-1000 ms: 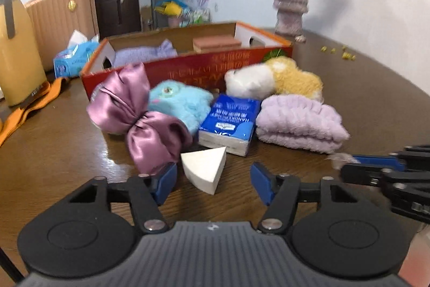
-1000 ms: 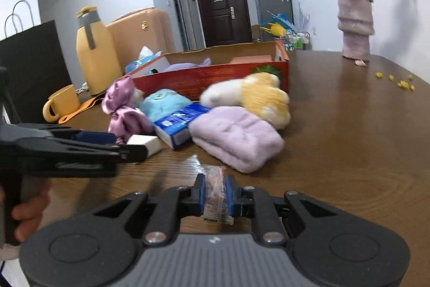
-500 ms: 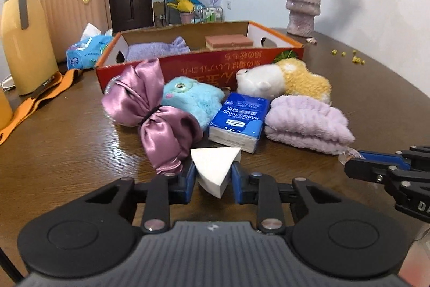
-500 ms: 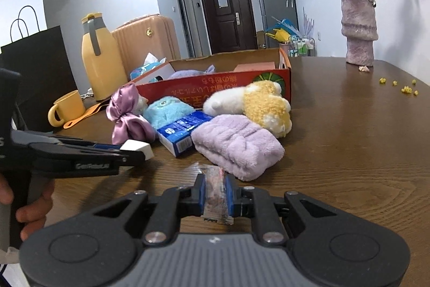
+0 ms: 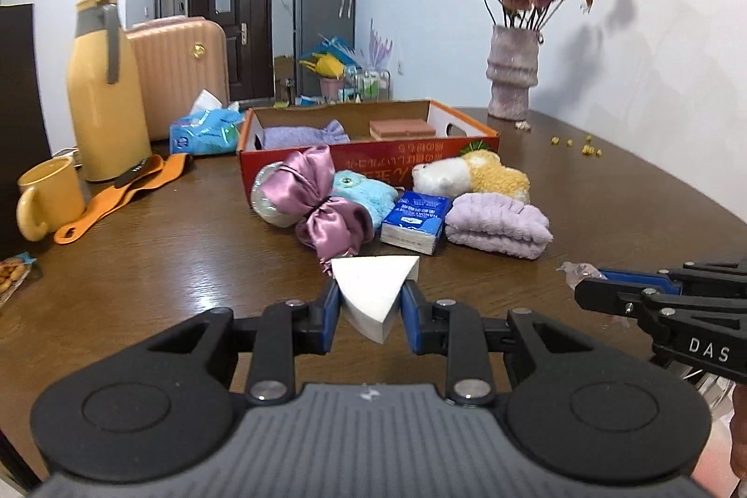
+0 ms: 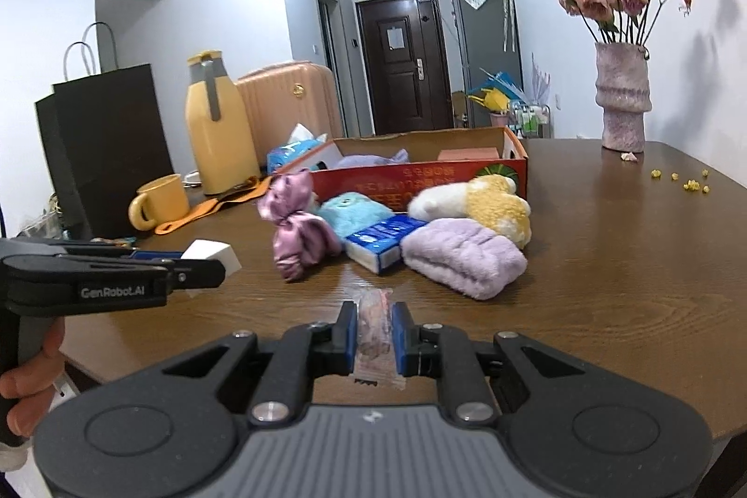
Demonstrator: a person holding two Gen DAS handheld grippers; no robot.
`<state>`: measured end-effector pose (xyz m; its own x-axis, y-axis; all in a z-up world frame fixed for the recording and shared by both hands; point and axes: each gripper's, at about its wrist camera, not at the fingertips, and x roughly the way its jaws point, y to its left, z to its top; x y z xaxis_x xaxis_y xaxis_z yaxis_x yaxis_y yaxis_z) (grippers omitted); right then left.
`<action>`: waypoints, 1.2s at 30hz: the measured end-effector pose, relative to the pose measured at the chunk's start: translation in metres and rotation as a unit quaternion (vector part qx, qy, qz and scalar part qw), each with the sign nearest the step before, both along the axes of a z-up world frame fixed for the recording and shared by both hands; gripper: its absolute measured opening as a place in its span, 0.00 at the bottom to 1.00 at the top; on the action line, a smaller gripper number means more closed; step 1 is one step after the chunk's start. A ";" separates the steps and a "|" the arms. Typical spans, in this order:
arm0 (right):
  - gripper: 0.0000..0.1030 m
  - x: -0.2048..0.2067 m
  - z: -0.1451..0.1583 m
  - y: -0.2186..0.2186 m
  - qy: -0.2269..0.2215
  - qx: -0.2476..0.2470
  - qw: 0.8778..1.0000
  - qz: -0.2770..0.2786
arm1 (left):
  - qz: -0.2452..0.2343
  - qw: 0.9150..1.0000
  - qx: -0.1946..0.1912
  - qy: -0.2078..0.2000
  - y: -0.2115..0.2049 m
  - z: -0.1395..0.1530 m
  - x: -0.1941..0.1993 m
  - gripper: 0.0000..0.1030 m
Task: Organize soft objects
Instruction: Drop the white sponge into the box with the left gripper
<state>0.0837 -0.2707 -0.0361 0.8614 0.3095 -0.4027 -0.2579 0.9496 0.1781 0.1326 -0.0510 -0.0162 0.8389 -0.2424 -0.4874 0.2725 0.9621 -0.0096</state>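
A: What surface is being shown, and what room?

B: A dark brown wooden table [image 5: 163, 264] is being shown in a white-walled room; a dark door [image 6: 397, 64] and a pink suitcase [image 5: 177, 73] are being seen behind it. A vase of dried flowers [image 5: 512, 78] is being kept at the far right of the table, a yellow jug [image 5: 105, 96] and a yellow mug [image 5: 46, 197] at the left.

A: What is being counted?

B: One red cardboard box [image 5: 373, 159] is being seen, with one lilac cloth [image 5: 299, 135] and one brick-coloured block [image 5: 402, 128] lying in it. In front of it, five things are being crowded together: one pink satin bow [image 5: 322, 208], one blue plush [image 5: 369, 197], one white-and-yellow plush [image 5: 471, 176], one blue tissue pack [image 5: 413, 222] and one folded lilac towel [image 5: 497, 225].

A: What is being held?

B: A white wedge sponge [image 5: 373, 292], smooth and pointed downward, is being pinched between the pads of the left gripper [image 5: 369, 311] above the table, in front of the bow. A small clear-wrapped pinkish packet [image 6: 372, 325] is being clamped by the right gripper [image 6: 372, 334], just before the towel.
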 end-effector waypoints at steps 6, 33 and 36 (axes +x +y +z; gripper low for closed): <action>0.15 -0.020 0.008 0.008 -0.020 -0.001 1.000 0.004 | 0.004 1.000 -0.010 -0.020 0.011 0.007 -0.024 0.28; 0.15 0.386 0.072 -0.009 0.119 0.004 0.992 0.042 | -0.037 0.994 -0.023 0.097 -0.057 0.075 0.383 0.28; 0.15 0.444 0.055 -0.003 0.161 0.003 0.986 0.035 | -0.023 0.992 -0.014 0.127 -0.070 0.052 0.438 0.28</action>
<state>0.5274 -0.2740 0.0188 0.6658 0.3666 -0.6499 -0.2520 0.9303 0.2666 0.5709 -0.1212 0.0356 0.6779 -0.2946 -0.6735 0.3019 0.9469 -0.1103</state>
